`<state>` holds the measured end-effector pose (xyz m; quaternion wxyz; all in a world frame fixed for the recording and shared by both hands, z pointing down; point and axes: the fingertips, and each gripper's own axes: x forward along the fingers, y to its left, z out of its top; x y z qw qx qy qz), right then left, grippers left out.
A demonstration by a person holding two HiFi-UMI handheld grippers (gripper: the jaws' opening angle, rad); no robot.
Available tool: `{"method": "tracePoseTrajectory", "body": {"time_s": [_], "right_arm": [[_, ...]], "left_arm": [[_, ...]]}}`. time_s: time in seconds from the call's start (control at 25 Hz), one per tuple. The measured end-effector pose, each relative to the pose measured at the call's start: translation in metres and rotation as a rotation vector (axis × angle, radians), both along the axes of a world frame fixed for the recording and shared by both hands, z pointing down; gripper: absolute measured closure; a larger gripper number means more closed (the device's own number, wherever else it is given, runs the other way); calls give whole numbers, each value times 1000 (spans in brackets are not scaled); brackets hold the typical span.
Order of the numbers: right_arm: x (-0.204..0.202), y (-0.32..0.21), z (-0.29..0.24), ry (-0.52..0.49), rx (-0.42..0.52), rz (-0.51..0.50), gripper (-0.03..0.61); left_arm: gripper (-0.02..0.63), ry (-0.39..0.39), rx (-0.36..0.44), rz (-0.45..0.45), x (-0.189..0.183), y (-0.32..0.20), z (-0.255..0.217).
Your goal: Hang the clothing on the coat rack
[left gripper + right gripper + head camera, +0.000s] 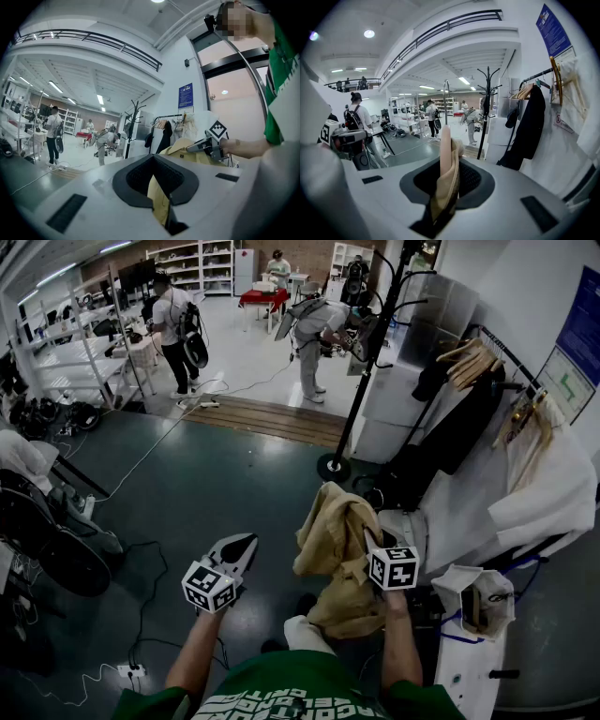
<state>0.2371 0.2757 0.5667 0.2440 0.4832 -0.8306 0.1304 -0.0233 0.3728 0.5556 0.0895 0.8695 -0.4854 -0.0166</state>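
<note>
A tan garment (333, 540) hangs bunched from my right gripper (373, 542), which is shut on a fold of it. In the right gripper view the cloth (449, 168) stands up out of the slot between the jaws. My left gripper (246, 542) is held to the garment's left, apart from it, with dark floor between them. Its jaws stand slightly apart, and yellow cloth shows through the gap (161, 187). The black coat rack (361, 371) stands ahead on a round base, its hooks bare in the right gripper view (487, 93).
To the right, a clothes rail carries wooden hangers (473, 362), a black coat (450, 427) and white garments (553, 493). A white bag (478, 601) sits near my right arm. Cables (141, 465) cross the floor on the left. Several people stand far back.
</note>
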Motion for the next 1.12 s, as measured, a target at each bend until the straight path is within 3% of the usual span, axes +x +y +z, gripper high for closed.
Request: {"method": "tracePoseTrajectory", "body": {"time_s": [1.12], "right_arm": [[15,-194,-22,-37,27,-27,506]], "left_arm": [[609,-29,43,20,40,-217,-30]]}}
